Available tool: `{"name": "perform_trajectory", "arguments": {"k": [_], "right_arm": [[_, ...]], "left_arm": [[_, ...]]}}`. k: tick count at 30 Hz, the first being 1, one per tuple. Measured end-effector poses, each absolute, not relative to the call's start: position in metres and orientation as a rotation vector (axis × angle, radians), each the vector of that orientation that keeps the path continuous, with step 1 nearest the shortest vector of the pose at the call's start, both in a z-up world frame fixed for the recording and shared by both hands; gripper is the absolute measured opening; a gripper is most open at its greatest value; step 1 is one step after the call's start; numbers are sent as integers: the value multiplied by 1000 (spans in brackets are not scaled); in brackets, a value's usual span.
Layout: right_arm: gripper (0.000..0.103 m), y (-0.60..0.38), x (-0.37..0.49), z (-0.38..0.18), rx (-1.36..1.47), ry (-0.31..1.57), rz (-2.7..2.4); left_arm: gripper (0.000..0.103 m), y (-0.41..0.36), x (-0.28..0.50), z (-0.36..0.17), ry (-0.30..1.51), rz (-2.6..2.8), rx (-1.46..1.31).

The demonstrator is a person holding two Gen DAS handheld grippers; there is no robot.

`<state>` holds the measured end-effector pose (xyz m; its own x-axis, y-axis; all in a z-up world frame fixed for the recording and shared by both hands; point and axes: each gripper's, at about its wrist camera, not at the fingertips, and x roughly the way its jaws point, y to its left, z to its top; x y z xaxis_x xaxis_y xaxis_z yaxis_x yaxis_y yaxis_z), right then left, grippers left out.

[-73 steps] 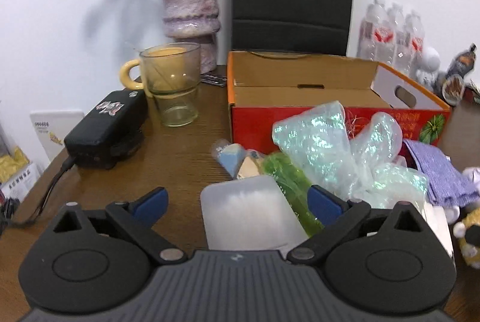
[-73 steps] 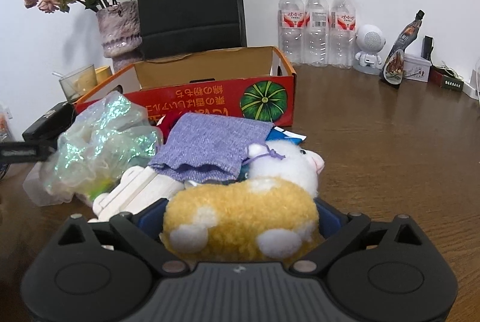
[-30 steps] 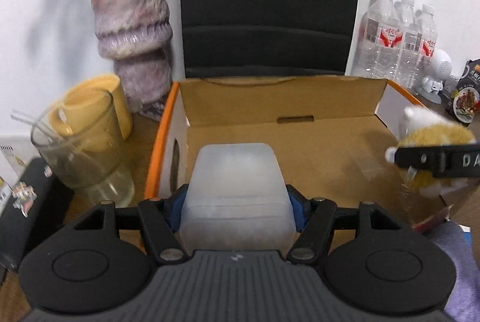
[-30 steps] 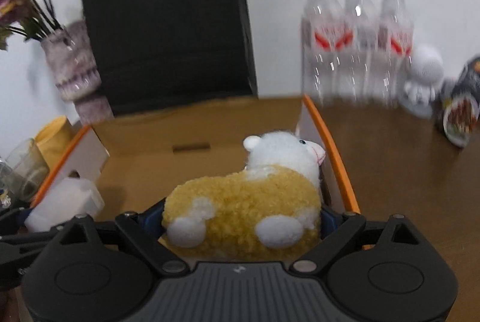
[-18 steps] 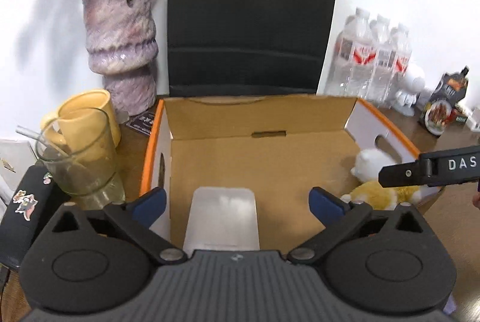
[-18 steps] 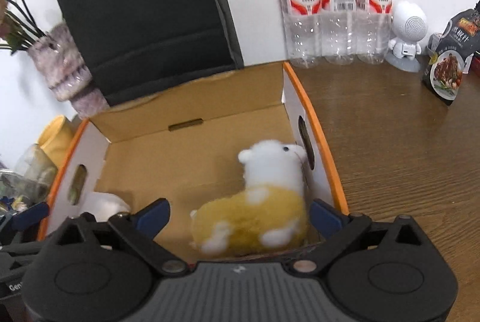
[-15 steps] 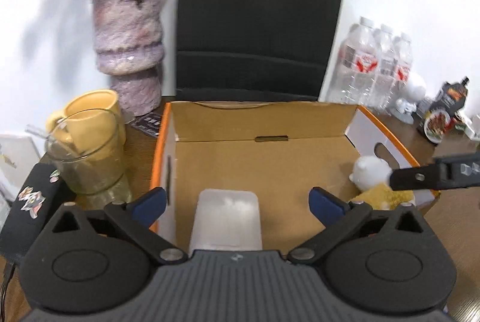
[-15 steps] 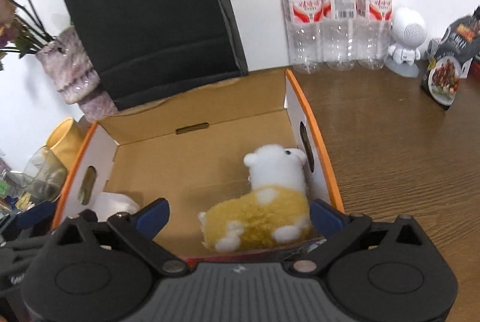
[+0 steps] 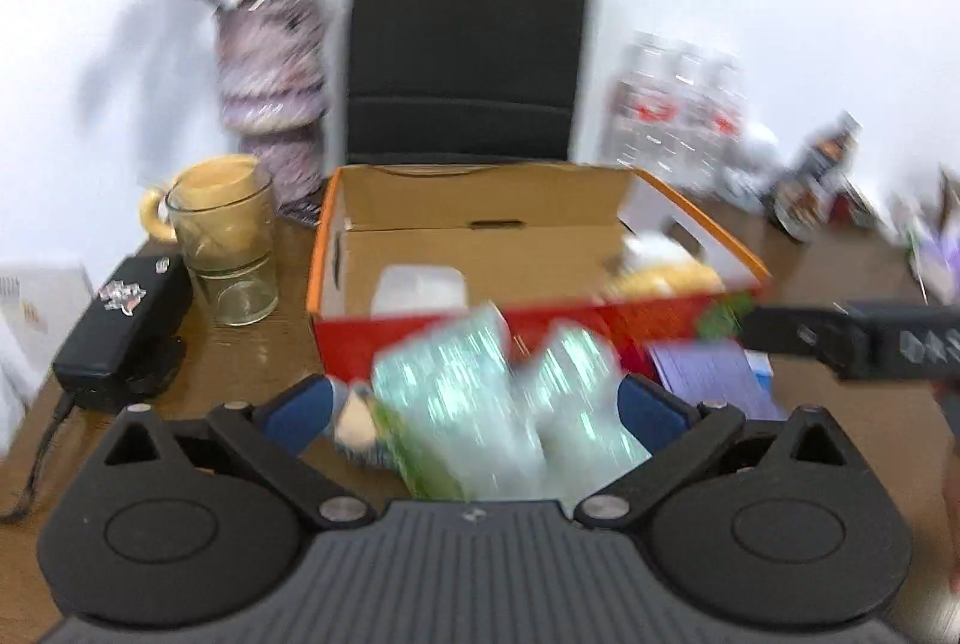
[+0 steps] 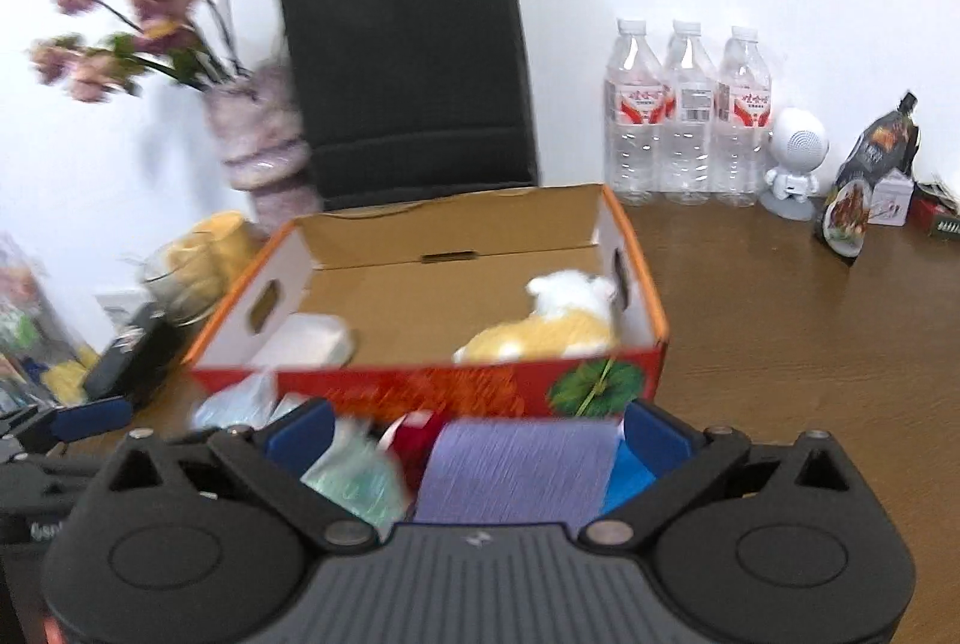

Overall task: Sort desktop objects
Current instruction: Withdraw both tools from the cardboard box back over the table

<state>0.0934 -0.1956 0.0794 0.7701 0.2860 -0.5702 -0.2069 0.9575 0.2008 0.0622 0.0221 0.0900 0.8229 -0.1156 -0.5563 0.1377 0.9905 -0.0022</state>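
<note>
One cardboard box [image 10: 636, 344] holds two items: a white plastic container [image 10: 306, 341] at its left end, a plush sheep [image 10: 552, 323] at its right. Three water bottles [image 10: 687, 116] behind. Left gripper [image 9: 474, 407] spread wide around an iridescent bag [image 9: 480, 404], not pinching. Right gripper [image 10: 474, 434] spread over a purple pouch [image 10: 516, 470], empty.

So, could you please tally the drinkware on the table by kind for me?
Water bottles: 3
Clear glass cup: 1
Yellow mug: 1
Total: 5
</note>
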Motion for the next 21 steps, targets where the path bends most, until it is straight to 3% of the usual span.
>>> {"name": "perform_trajectory", "arguments": {"k": [9, 21], "right_arm": [[103, -228, 32, 9, 290, 651, 253], [103, -208, 29, -5, 150, 699, 221]], "left_arm": [[103, 39, 2, 41, 510, -146, -87], [103, 44, 11, 22, 586, -87, -87]]}}
